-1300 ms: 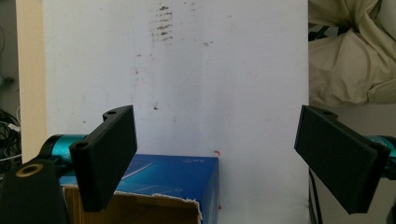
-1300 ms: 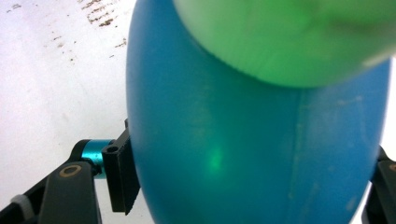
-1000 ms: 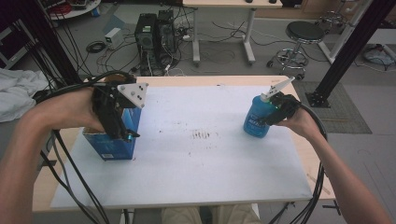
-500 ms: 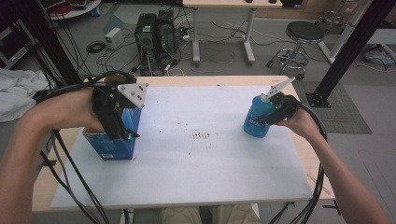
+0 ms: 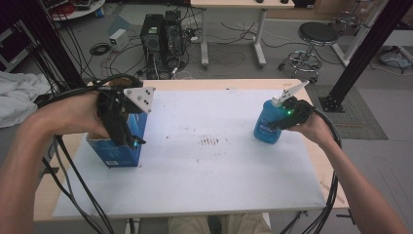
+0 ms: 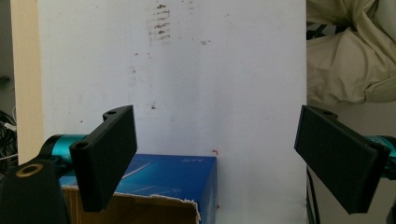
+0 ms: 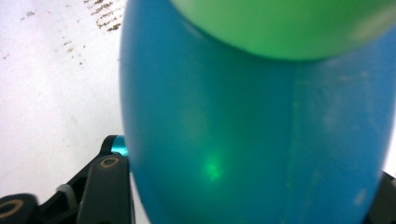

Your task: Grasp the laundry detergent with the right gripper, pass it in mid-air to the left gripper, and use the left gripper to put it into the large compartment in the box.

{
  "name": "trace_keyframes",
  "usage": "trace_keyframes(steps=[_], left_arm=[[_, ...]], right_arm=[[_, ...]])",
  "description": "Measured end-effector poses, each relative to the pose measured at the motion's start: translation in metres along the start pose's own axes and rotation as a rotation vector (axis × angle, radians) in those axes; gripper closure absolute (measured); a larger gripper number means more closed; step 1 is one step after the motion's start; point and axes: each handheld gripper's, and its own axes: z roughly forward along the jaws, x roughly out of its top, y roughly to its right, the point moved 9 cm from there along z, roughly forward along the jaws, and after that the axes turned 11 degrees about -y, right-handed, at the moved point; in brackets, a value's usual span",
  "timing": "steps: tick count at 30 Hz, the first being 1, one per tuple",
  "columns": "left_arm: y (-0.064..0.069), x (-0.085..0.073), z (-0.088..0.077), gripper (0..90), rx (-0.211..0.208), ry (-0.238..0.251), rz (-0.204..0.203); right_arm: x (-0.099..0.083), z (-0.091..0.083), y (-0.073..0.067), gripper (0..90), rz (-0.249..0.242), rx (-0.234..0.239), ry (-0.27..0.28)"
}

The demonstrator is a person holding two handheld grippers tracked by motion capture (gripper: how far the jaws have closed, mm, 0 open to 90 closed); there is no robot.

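The white surface carries an open blue box at its left edge, the left gripper poised above it with jaws spread wide, probably ready to steady it. At the right, the right gripper has just been closing its jaws around the upright blue bottle, likely to lift it

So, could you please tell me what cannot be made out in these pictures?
- Blue bottle, high view: label print too small to read.
- Right gripper, high view: jaws hidden behind the bottle.
- Bottle's cap, right gripper view: cut off by the top edge.
- Blue box, left gripper view: inside cut off by the bottom edge.
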Motion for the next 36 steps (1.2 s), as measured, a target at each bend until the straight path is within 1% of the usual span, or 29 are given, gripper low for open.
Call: trace_keyframes(steps=[6, 13, 15, 16, 18, 19, 20, 21, 22, 23, 24, 25, 26, 27, 28, 29, 30, 31, 32, 33, 34, 35, 36], left_arm=[[-0.001, -0.001, 0.000, 13.1, 0.001, -0.002, 0.001], [-0.002, 0.001, 0.001, 13.1, 0.001, 0.000, -0.006], [-0.002, 0.001, 0.000, 13.1, 0.003, -0.001, -0.005], [-0.003, 0.001, 0.000, 13.1, 0.004, 0.004, -0.011], [-0.003, 0.001, -0.001, 13.1, 0.005, 0.002, -0.011], [-0.004, 0.003, -0.002, 13.1, 0.004, 0.008, -0.020], [-0.004, 0.003, -0.002, 13.1, 0.004, 0.008, -0.020], [-0.004, 0.003, -0.003, 13.1, 0.003, 0.009, -0.021], [-0.005, 0.004, -0.004, 13.2, 0.004, 0.012, -0.026], [-0.006, 0.006, -0.006, 13.1, 0.005, 0.017, -0.032], [-0.007, 0.008, -0.007, 13.1, 0.005, 0.024, -0.036], [-0.009, 0.014, -0.008, 13.2, 0.000, 0.034, -0.046], [-0.009, 0.014, -0.008, 13.2, 0.000, 0.034, -0.046], [-0.010, 0.017, -0.008, 13.2, -0.001, 0.037, -0.046], [-0.012, 0.020, -0.008, 13.1, -0.002, 0.042, -0.047], [-0.015, 0.028, -0.007, 13.1, -0.005, 0.048, -0.044], [-0.017, 0.032, -0.006, 13.1, -0.011, 0.052, -0.050], [-0.017, 0.032, -0.006, 13.2, -0.011, 0.052, -0.050], [-0.019, 0.036, -0.005, 13.2, -0.012, 0.054, -0.052], [-0.023, 0.044, -0.004, 13.2, -0.014, 0.057, -0.070], [-0.023, 0.044, -0.004, 13.2, -0.014, 0.057, -0.070], [-0.026, 0.048, -0.002, 13.2, -0.015, 0.062, -0.079], [-0.029, 0.052, -0.001, 13.2, -0.014, 0.063, -0.085]], right_arm=[[0.000, 0.000, 0.001, 43.5, 0.009, 0.021, 0.025], [-0.001, 0.000, 0.000, 45.0, 0.000, 0.021, 0.044], [-0.001, 0.000, -0.001, 45.7, -0.010, 0.019, 0.051], [-0.001, 0.000, -0.001, 45.9, -0.021, 0.018, 0.050], [-0.001, -0.001, -0.002, 46.1, -0.026, 0.016, 0.049], [-0.001, -0.001, -0.003, 46.3, -0.026, 0.016, 0.049], [-0.001, -0.001, -0.003, 46.3, -0.026, 0.016, 0.049], [0.000, -0.001, -0.003, 46.3, -0.038, 0.017, 0.045], [0.002, -0.001, -0.007, 46.5, -0.053, 0.023, 0.044], [0.002, -0.001, -0.007, 46.5, -0.053, 0.023, 0.044], [0.007, -0.003, -0.014, 46.4, -0.078, 0.031, 0.044], [0.010, -0.004, -0.019, 46.4, -0.094, 0.035, 0.043], [0.010, -0.004, -0.019, 46.4, -0.094, 0.035, 0.043], [0.018, -0.007, -0.029, 46.4, -0.129, 0.047, 0.044], [0.022, -0.009, -0.034, 46.3, -0.147, 0.054, 0.047], [0.027, -0.010, -0.039, 46.3, -0.168, 0.059, 0.051], [0.032, -0.012, -0.044, 46.3, -0.186, 0.064, 0.053], [0.032, -0.012, -0.044, 46.3, -0.186, 0.064, 0.053], [0.042, -0.015, -0.055, 46.2, -0.220, 0.075, 0.065], [0.046, -0.016, -0.060, 46.2, -0.238, 0.083, 0.072], [0.046, -0.016, -0.060, 46.2, -0.238, 0.083, 0.072], [0.051, -0.017, -0.064, 46.2, -0.253, 0.092, 0.078], [0.059, -0.018, -0.074, 46.2, -0.279, 0.112, 0.085]])
